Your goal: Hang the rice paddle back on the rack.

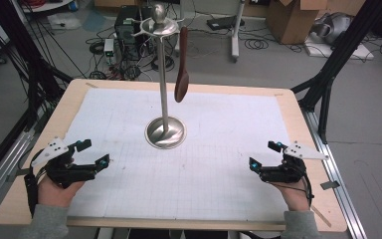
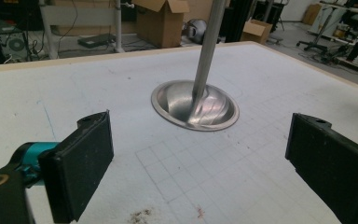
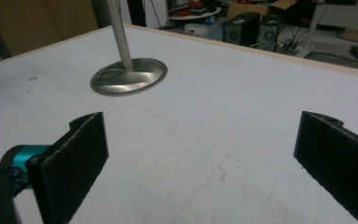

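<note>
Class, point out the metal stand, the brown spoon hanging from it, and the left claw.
metal stand (image 1: pixel 164 89), high view, on its upright pole.
brown spoon (image 1: pixel 181 82), high view, on its bowl.
left claw (image 1: pixel 92 153), high view, midway between its open fingertips.

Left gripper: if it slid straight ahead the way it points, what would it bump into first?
Probably the round base of the metal stand, which sits ahead between the left gripper's open jaws. Before that lies bare white mat; depth is hard to judge.

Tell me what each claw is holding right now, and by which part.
Nothing. The left claw and right claw are both open and empty above the table.
</note>
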### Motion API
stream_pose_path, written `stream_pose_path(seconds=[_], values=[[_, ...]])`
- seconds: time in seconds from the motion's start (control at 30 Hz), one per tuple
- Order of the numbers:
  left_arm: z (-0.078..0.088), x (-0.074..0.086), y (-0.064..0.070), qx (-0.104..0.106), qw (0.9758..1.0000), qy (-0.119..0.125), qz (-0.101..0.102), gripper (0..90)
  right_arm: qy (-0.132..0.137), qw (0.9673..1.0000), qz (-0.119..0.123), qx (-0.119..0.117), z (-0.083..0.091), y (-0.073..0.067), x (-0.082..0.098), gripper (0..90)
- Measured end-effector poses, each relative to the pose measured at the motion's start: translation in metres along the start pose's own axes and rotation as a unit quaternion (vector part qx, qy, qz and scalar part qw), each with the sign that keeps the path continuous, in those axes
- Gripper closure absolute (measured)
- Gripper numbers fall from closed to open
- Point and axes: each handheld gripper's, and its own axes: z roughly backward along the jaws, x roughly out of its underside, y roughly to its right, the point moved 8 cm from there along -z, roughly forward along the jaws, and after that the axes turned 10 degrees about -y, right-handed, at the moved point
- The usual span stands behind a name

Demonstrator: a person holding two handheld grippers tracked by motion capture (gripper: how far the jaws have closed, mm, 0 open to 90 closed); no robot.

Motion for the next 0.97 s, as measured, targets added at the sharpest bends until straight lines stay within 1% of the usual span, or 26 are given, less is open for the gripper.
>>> stream_pose_path(seconds=[0.13,0.33,0.4,0.57,0.77,0.87,0.97], values=[[-0.001,0.001,0.0,0.002,1.0,-0.002,0.001,8.1,-0.005,1.0,-0.005,0.001,0.003,0.001,0.007,1.7],[-0.001,0.002,0.0,0.003,1.0,-0.001,0.002,8.1,0.002,0.9999,-0.01,0.005,0.006,0.004,0.013,1.7],[-0.001,0.002,-0.001,0.002,1.0,-0.002,0.003,8.1,0.005,0.9998,-0.017,0.006,0.008,0.005,0.015,1.7],[0.0,0.003,-0.003,0.002,1.0,-0.001,0.003,8.1,0.007,0.9996,-0.02,0.017,0.017,0.011,0.022,1.7],[0.001,0.003,-0.003,-0.001,1.0,0.002,0.005,8.1,0.014,0.9989,-0.037,0.024,0.025,0.018,0.028,1.7],[0.003,0.002,-0.003,-0.004,1.0,0.003,0.003,8.1,0.021,0.9988,-0.039,0.02,0.027,0.016,0.025,1.7],[0.004,0.001,-0.001,-0.002,1.0,0.006,0.004,8.1,0.025,0.999,-0.033,0.015,0.027,0.011,0.021,1.7]])
